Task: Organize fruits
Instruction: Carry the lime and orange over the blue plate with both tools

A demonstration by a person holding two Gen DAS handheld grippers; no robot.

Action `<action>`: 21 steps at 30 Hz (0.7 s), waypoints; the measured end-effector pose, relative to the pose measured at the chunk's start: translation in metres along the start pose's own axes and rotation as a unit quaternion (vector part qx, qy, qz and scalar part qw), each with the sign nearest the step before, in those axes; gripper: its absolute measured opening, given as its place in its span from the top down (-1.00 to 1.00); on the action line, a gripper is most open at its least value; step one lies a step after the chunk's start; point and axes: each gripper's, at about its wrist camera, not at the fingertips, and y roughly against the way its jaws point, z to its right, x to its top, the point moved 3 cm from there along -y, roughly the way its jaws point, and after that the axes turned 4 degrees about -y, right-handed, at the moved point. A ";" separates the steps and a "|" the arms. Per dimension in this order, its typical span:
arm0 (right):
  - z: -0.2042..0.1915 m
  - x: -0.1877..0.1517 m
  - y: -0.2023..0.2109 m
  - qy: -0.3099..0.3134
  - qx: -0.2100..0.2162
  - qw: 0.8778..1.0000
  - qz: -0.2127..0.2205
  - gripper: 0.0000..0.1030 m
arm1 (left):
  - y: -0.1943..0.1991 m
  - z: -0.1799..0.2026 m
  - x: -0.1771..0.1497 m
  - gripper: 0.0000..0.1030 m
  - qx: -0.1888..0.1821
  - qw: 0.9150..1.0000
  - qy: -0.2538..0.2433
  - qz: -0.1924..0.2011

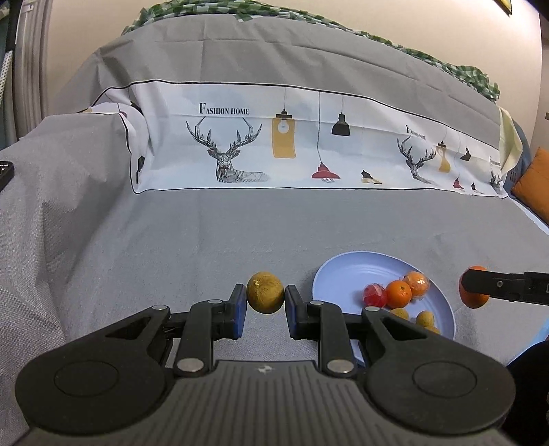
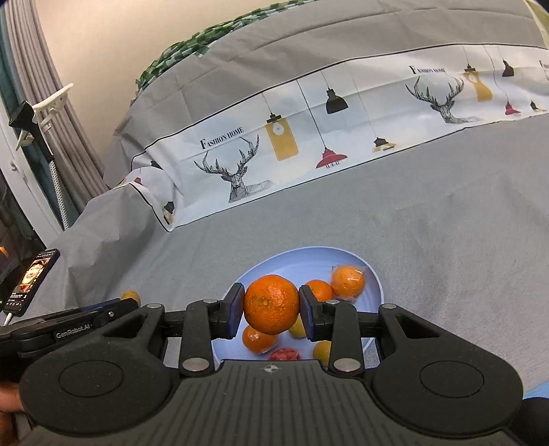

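Am carrying mandarin [image 2: 271, 303] clamped in right gripper [image 2: 271, 310] over blue plate [image 2: 372, 279]; left gripper [image 1: 265, 308] clamping brownish-yellow fruit [image 1: 265, 291]. Several fruits plated; these two remaining.

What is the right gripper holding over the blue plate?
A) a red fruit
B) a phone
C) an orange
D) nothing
C: in the right wrist view the right gripper has its pads pressed on an orange above the blue plate.

Grey-covered sofa [image 1: 240, 223], cream wall [image 1: 85, 20]
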 end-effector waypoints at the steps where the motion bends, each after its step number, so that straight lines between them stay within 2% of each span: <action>1: 0.000 0.000 0.001 0.002 0.000 1.000 0.000 0.30 | 0.000 0.001 -0.001 0.49 0.000 1.000 -0.001 -0.001; 12: -0.002 -0.002 0.001 0.020 0.005 1.000 0.004 0.30 | -0.008 0.012 -0.004 0.49 0.005 1.000 -0.030 -0.007; 21: -0.007 -0.004 -0.002 0.040 0.002 0.999 0.003 0.30 | -0.010 0.012 -0.005 0.49 0.004 0.999 -0.031 -0.007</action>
